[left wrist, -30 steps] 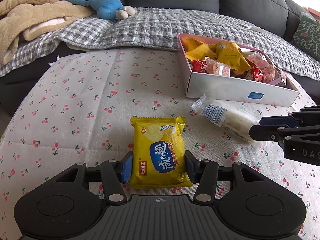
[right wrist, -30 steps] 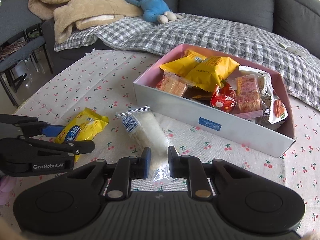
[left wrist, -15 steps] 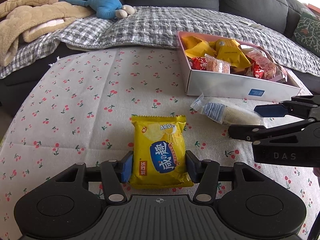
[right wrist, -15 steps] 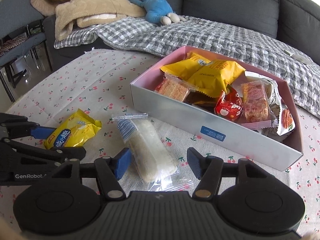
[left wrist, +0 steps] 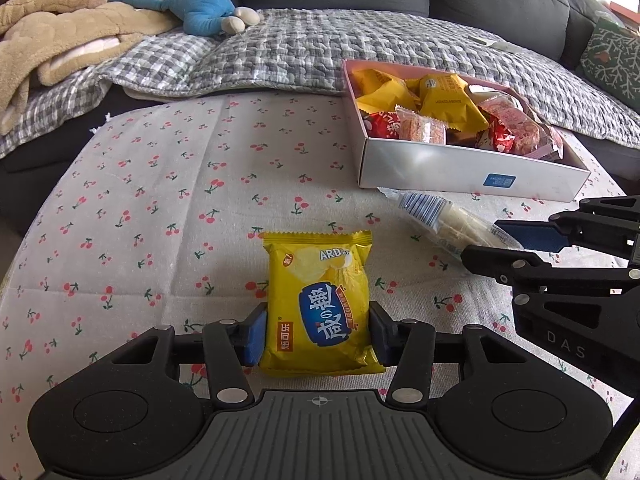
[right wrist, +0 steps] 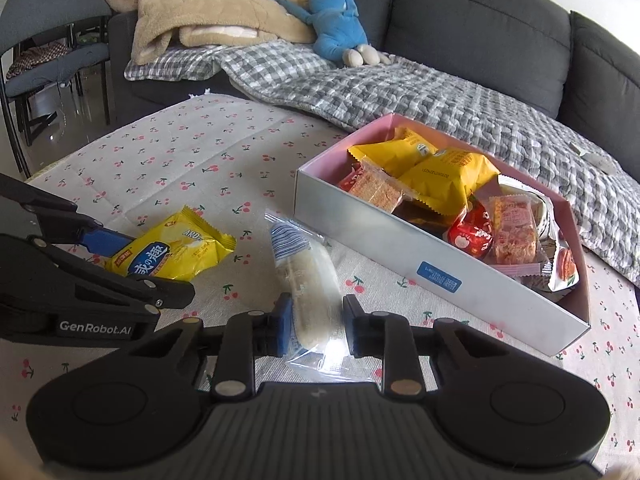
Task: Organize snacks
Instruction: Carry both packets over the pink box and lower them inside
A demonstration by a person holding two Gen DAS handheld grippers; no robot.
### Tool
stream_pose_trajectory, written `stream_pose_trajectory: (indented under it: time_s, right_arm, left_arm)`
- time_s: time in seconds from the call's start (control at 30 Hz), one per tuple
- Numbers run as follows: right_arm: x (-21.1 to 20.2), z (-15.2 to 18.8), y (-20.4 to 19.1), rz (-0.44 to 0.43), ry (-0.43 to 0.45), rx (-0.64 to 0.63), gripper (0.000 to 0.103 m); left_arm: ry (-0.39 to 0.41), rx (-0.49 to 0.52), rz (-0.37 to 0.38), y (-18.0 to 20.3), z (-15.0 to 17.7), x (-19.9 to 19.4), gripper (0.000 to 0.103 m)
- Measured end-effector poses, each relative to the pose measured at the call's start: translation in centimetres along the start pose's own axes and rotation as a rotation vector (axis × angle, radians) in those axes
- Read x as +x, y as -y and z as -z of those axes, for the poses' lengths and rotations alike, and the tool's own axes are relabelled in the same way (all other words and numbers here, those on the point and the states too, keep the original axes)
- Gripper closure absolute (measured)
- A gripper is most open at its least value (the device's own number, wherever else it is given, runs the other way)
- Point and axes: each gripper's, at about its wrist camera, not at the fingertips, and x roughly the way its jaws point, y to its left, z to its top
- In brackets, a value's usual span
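- On the cherry-print tablecloth (left wrist: 168,184), the left gripper (left wrist: 318,334) clamps the yellow chip bag (left wrist: 320,304).
- Right gripper (right wrist: 314,326), just closed, pinches the clear rice-cracker packet (right wrist: 306,276) beside the snack box (right wrist: 432,264).

Yellow snack packet (left wrist: 320,304): "ARD" in white near top, large Chinese characters on a blue oval.
Left gripper (right wrist: 120,264) side arm: "GenRobot.AI".
Right gripper (left wrist: 516,244) body: "DAS".
White box (right wrist: 440,264): blue label, print too small to read.
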Motion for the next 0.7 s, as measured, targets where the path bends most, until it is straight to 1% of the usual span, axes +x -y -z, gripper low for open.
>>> stream_pose_trajectory:
  time_s: [0.1, 0.37, 0.7]
  right_arm:
    - [-0.5, 0.1, 0.4, 0.01, -0.004, 0.022, 0.08]
    - [-2.8, 0.6, 2.4, -0.002, 0.007, 0.17, 0.08]
    - [-5.4, 0.9, 4.4, 0.009, 0.05, 0.246, 0.081]
  left_arm:
    - [0.006, 0.002, 0.007, 0.2, -0.1, -0.4, 0.055]
    - [0.016, 0.006, 0.028, 1.1, -0.6, -1.2, 0.055]
    - [0.057, -0.002, 0.066, 3.1, -2.6, -2.6, 0.055]
